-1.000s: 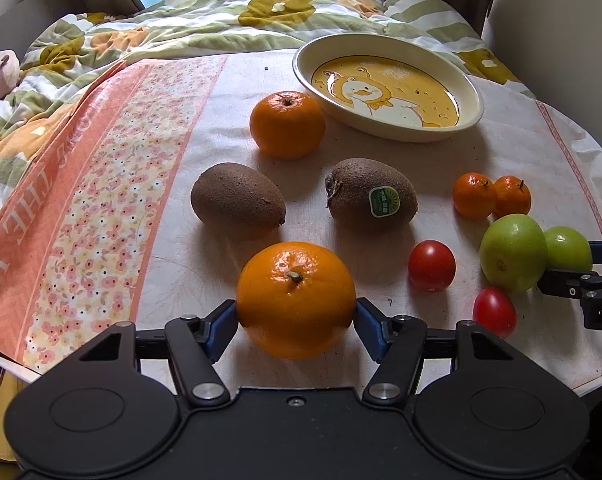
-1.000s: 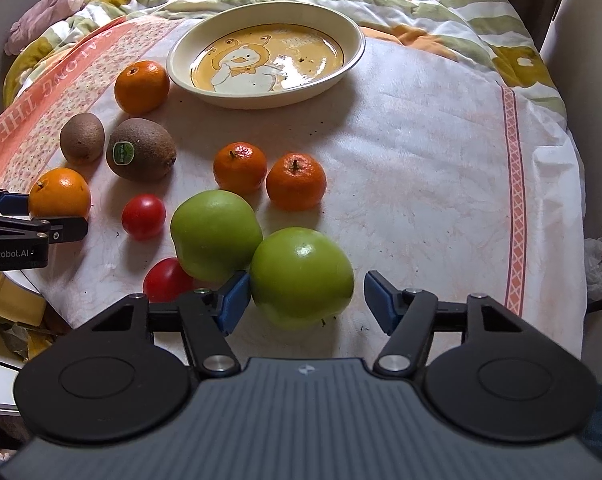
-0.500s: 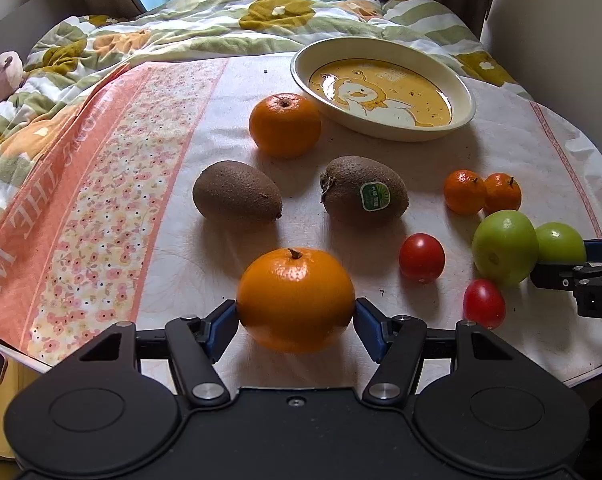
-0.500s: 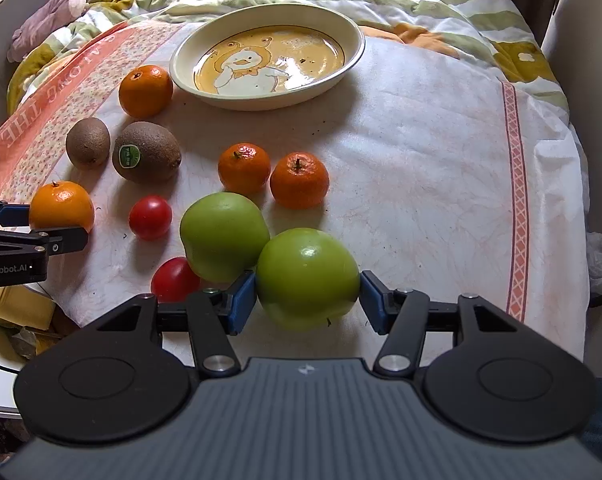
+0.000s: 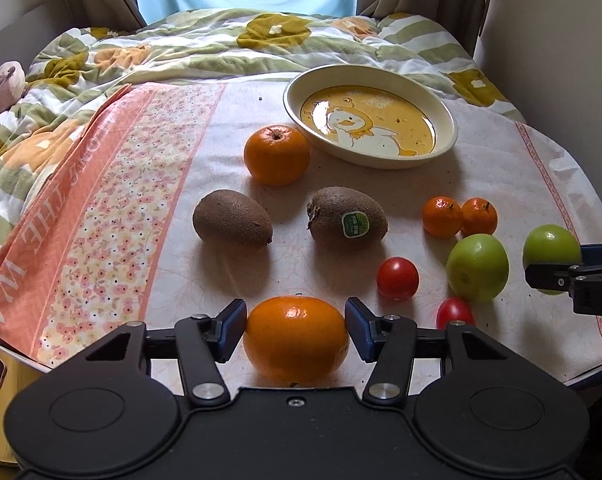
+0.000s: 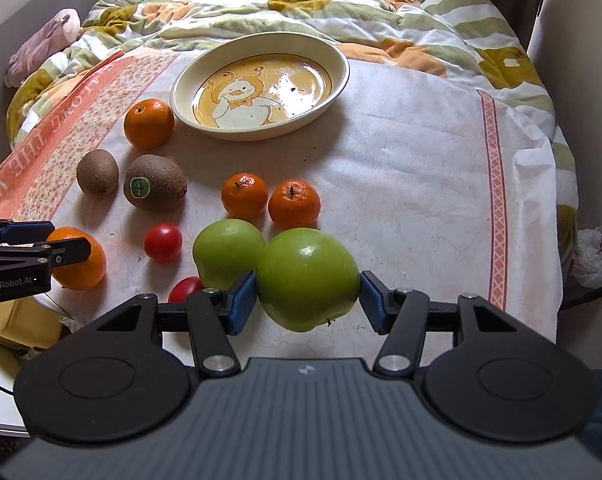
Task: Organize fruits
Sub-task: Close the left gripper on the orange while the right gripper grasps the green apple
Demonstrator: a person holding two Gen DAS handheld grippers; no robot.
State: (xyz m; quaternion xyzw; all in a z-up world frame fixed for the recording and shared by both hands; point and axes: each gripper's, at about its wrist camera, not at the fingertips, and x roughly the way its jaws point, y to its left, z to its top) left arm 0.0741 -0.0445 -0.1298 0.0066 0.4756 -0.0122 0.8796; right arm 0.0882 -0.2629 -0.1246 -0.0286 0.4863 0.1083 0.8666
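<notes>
The left tool [image 5: 295, 326] has an orange [image 5: 296, 339] between its blue pads, and its jaws are closing; both pads look to be touching the sides of the fruit, which sits at the near edge of the table [image 5: 501, 168]. Straight ahead of this tool lie two kiwis: a plain kiwi [image 5: 232, 224] ahead to the left and a stickered kiwi [image 5: 347, 219] ahead to the right, apart from each other. Farther ahead sits a second orange [image 5: 277, 155], just beside the rim of an oval dish [image 5: 371, 122] with a duck picture on its bottom. To the right of this tool are a far tomato [image 5: 398, 278] and a near tomato [image 5: 455, 313], the latter partly hidden by the tool's body.

The right tool [image 6: 308, 298] grips a green apple [image 6: 307, 278] firmly, both pads pressed against its sides. In the left wrist view this apple stands apart from the other one with a shadow under it, so it looks lifted off the cloth. A second green apple [image 6: 228, 252] rests just left of the held one; in the right wrist view they overlap. Just ahead of this tool sit two mandarins, the left mandarin [image 6: 244, 195] and the right mandarin [image 6: 294, 205], close side by side. The dish lies farther ahead, with no fruit in it. A quilt [image 6: 381, 8] covers the bed beyond the table.
</notes>
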